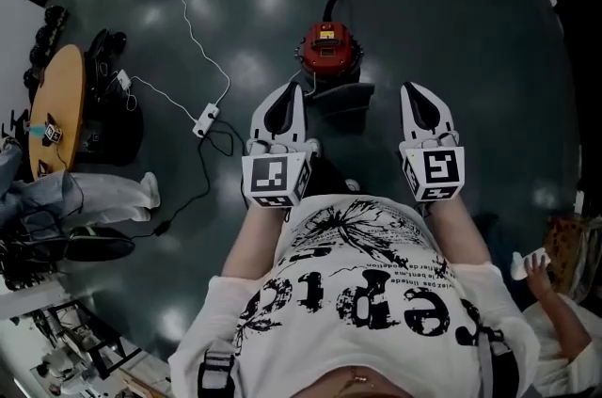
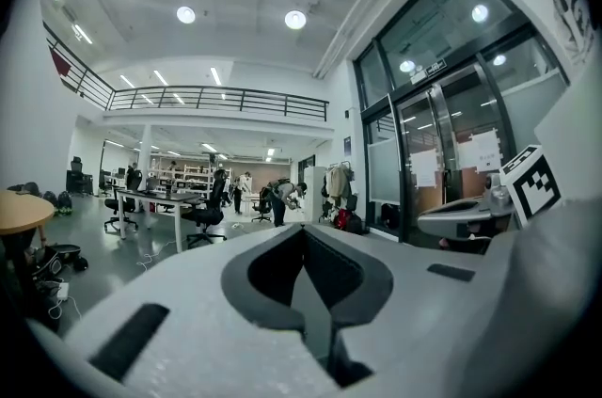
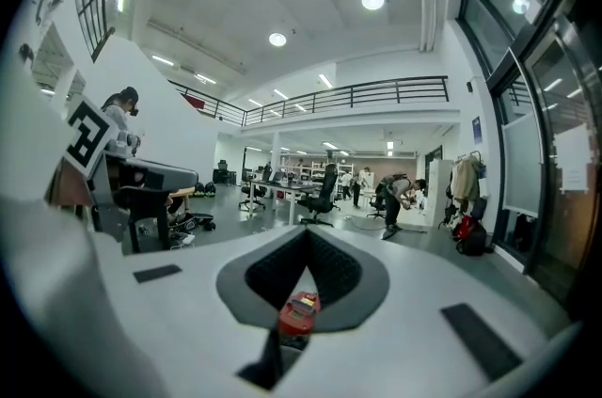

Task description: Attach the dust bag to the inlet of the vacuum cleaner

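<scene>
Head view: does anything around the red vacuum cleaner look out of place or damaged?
Nothing looks damaged or spilled. The red vacuum cleaner stands upright. The only untidy thing is a thin white cable snaking loosely across the dark floor to a white power strip on its left.

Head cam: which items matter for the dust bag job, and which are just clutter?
Job:
- vacuum
- dark item in front of it, maybe the bag, can't tell
- left gripper and right gripper, both shut and empty

Clutter:
- power strip
- white cable
- round table
</scene>
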{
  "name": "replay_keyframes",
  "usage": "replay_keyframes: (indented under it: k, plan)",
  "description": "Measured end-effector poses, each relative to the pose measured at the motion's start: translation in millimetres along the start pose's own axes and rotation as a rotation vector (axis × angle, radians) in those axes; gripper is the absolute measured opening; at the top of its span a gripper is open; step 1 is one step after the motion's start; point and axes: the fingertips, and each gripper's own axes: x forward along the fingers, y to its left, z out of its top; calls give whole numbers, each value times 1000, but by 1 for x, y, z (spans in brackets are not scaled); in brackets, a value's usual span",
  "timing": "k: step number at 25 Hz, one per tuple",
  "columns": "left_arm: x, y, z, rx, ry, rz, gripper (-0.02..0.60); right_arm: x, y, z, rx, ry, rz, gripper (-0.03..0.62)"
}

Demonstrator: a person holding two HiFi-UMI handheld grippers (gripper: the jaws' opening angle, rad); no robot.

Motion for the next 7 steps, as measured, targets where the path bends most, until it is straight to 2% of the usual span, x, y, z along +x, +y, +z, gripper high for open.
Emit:
replay_keyframes:
  k: [7]
  plan:
    - [3, 5, -9, -10, 25, 1, 3, 10, 11, -9, 3, 30, 42, 2]
